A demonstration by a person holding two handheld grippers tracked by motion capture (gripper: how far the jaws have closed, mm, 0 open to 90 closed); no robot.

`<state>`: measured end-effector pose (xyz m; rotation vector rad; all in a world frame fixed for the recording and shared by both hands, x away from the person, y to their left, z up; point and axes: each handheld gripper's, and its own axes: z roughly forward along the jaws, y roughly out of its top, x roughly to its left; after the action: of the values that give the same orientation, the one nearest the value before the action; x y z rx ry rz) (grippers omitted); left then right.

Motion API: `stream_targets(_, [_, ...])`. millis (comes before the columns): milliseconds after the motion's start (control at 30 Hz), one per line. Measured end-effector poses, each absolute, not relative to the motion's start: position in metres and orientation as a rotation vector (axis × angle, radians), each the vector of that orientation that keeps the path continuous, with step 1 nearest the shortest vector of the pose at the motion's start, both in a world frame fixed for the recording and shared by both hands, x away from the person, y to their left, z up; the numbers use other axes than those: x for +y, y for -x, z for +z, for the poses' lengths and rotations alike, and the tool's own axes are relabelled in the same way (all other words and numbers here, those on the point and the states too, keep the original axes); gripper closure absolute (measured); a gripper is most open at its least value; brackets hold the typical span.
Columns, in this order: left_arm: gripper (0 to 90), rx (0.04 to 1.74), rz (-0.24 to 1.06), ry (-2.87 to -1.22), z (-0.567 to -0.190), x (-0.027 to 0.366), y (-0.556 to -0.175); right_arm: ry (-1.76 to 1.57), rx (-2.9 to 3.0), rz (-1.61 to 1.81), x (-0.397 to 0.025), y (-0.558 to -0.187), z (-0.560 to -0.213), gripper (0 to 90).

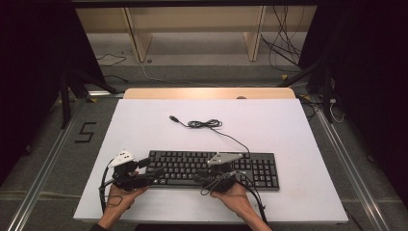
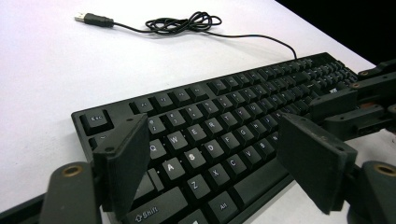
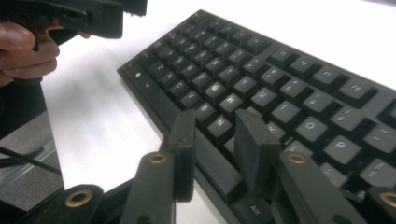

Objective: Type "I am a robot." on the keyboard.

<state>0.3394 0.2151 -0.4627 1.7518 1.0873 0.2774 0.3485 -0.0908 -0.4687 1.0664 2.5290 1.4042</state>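
You have a black keyboard [image 1: 214, 168] lying flat on the white table [image 1: 144, 130], near the edge closest to you, its long side running left to right. Its thin cable [image 1: 231, 137] leaves the back edge right of centre, runs back over the table, bunches into a small tangle [image 1: 204, 124] and ends in a plug [image 1: 174, 118] lying loose on the white surface, well apart from the keys.

Your left gripper [image 1: 150, 172] sits at the keyboard's left end. In the left gripper view its 2 jaws stand wide apart, spread over the letter keys with the A, S and D row between them, grasping nothing. You can see the Esc key [image 2: 96, 118] at the top left corner and the Shift key [image 2: 148, 213] near the bottom edge.

Your right gripper [image 1: 201, 177] is at the front edge around the middle of the keyboard. In the right gripper view its jaws stand only a narrow gap apart, over the bottom row beside the space bar [image 3: 217, 168]; they clamp nothing. Your left hand [image 3: 25, 51] shows in that view's upper left corner.
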Motion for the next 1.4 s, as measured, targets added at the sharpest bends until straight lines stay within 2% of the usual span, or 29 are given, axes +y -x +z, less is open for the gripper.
stream_targets(167, [26.9,1.078,0.275,-1.763,-0.463,0.210,-0.343,-1.069,2.511,1.422,-0.097,-0.348,-0.465,65.2])
stream_targets(267, [30.3,1.070,0.268,-1.774,-0.463,0.207,-0.345,-1.070,2.507,1.424,-0.099,-0.347,-0.464,58.7])
stream_targets(667, [55.4,1.049,0.233,-1.833,-0.464,0.191,-0.358,-1.069,2.467,1.452,-0.109,-0.343,-0.458,43.5])
stream_targets(933, [73.3,1.029,0.228,-1.899,-0.467,0.178,-0.369,-1.060,2.451,1.459,-0.115,-0.339,-0.455,40.1])
stream_targets(1200, [85.6,1.033,0.242,-1.959,-0.470,0.168,-0.378,-1.062,2.436,1.471,-0.120,-0.335,-0.454,38.7])
stream_targets(1400, [88.8,1.042,0.236,-1.982,-0.474,0.167,-0.383,-1.066,2.437,1.470,-0.121,-0.334,-0.455,38.4])
